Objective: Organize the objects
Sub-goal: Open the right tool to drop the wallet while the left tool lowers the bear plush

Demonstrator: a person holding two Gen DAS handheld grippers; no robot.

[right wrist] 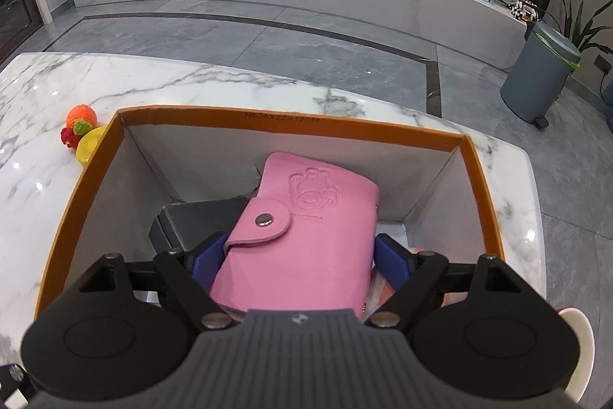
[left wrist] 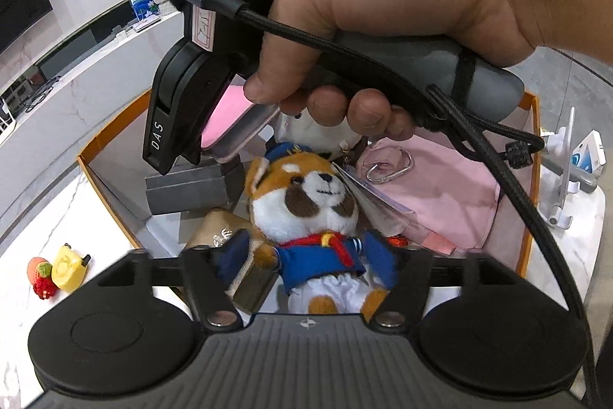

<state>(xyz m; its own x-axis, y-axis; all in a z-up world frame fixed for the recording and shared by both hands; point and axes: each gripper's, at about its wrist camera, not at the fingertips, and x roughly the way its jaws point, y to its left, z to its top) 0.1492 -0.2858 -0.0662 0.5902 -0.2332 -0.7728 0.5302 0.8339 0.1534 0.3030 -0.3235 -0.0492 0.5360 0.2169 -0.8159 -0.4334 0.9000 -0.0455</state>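
Note:
My left gripper [left wrist: 302, 255] is shut on a plush red panda in a blue sailor suit [left wrist: 306, 213], held over the orange box [left wrist: 103, 186]. My right gripper [right wrist: 295, 255] is shut on a pink snap wallet [right wrist: 302, 236] and holds it inside the orange box [right wrist: 291, 117], above a grey case [right wrist: 191, 221]. In the left wrist view the right gripper [left wrist: 184, 125], gripped by a hand, holds the wallet [left wrist: 233, 121] above the same grey case [left wrist: 187, 190]. A pink pouch with a carabiner [left wrist: 433, 194] and a brown item [left wrist: 218, 229] lie in the box.
The box stands on a white marble table [right wrist: 191, 83]. A crocheted strawberry [left wrist: 42, 278] and a yellow tape measure [left wrist: 71, 269] lie left of the box. A white phone stand [left wrist: 563, 171] and a small box [left wrist: 588, 152] stand to the right. Grey floor and a bin [right wrist: 540, 75] lie beyond.

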